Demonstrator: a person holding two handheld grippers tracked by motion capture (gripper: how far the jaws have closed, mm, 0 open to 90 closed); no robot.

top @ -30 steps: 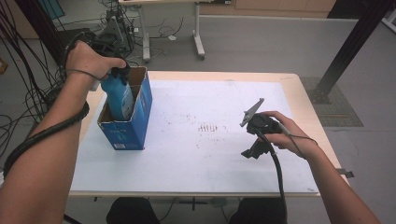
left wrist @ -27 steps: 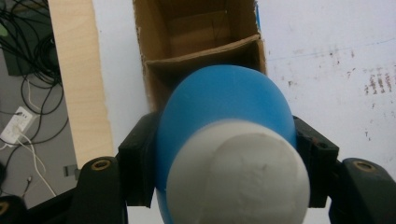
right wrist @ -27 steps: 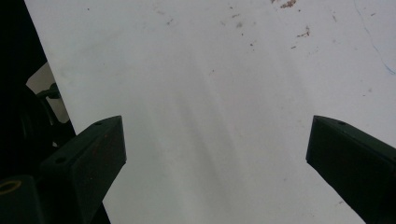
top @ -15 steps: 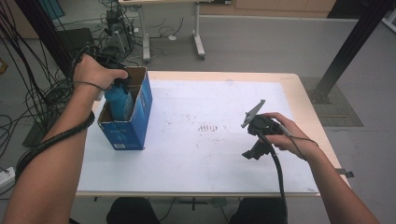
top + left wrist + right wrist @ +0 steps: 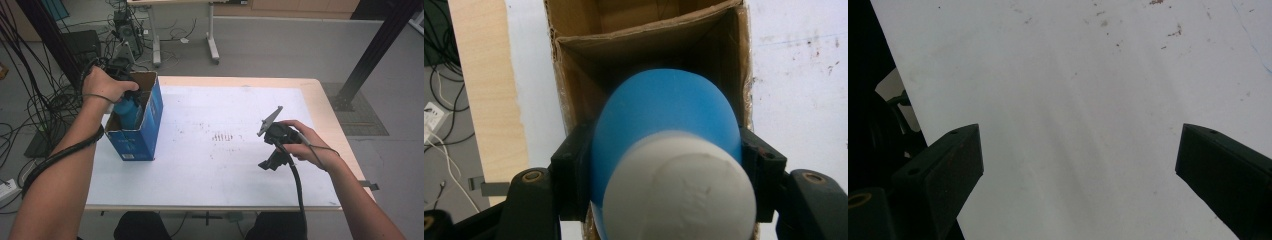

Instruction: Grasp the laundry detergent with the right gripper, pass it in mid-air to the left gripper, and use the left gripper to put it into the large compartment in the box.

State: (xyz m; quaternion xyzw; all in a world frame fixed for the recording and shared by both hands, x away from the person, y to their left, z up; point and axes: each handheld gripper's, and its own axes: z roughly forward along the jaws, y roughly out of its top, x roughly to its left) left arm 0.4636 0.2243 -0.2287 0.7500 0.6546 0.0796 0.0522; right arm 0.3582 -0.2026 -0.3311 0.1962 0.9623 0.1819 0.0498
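One blue bottle (image 5: 664, 125), tool-clamped (image 5: 664, 170), inside open cardboard box (image 5: 150, 107).

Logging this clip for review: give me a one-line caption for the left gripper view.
Left gripper clamps a blue bottle with a white cap over an open cardboard box.

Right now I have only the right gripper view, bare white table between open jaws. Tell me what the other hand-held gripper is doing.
Observer: The left hand-held gripper is shut on a blue bottle with a white cap.
Operator: Say where the bottle is.
Observer: Partly inside an open blue box at the table's left edge, top sticking out.
Operator: Report anything else in the box.
Observer: The left gripper view shows brown cardboard walls; the bottle hides the bottom.
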